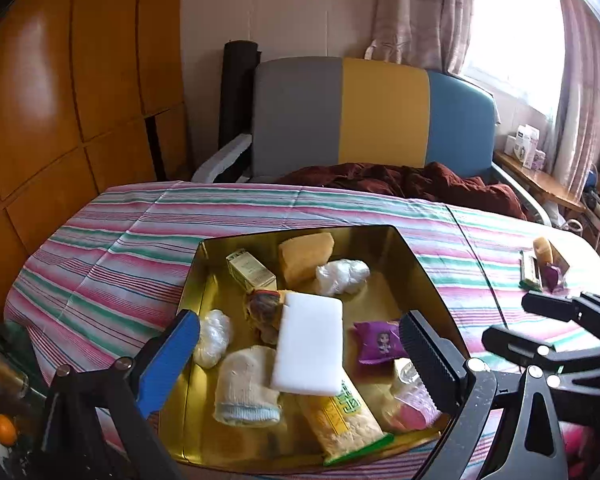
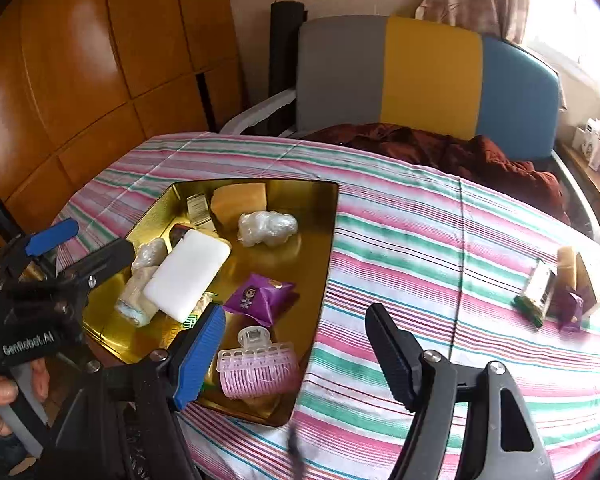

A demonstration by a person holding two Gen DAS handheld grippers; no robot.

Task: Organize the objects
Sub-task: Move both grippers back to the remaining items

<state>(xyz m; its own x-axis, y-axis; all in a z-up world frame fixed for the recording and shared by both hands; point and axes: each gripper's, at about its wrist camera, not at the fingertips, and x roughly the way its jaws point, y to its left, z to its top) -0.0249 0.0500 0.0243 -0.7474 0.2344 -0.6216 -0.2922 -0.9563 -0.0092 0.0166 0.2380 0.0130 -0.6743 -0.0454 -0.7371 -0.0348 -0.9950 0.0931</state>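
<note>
Showing both spread, empty tools, only the right view reveals the pink hair roller (image 2: pixel 258 372); left hides it.

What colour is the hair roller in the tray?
Pink hair roller, clearest in the right wrist view.

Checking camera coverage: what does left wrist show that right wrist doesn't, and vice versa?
Left wrist only: an orange fruit at the bottom left edge, and a yellow snack packet in full under the white foam block.

Right wrist only: the pink hair roller seen clearly, and a hand gripping the left tool.

Both: gold tray, purple packet, striped bedsheet, and the small pile of items still on the bed.
</note>
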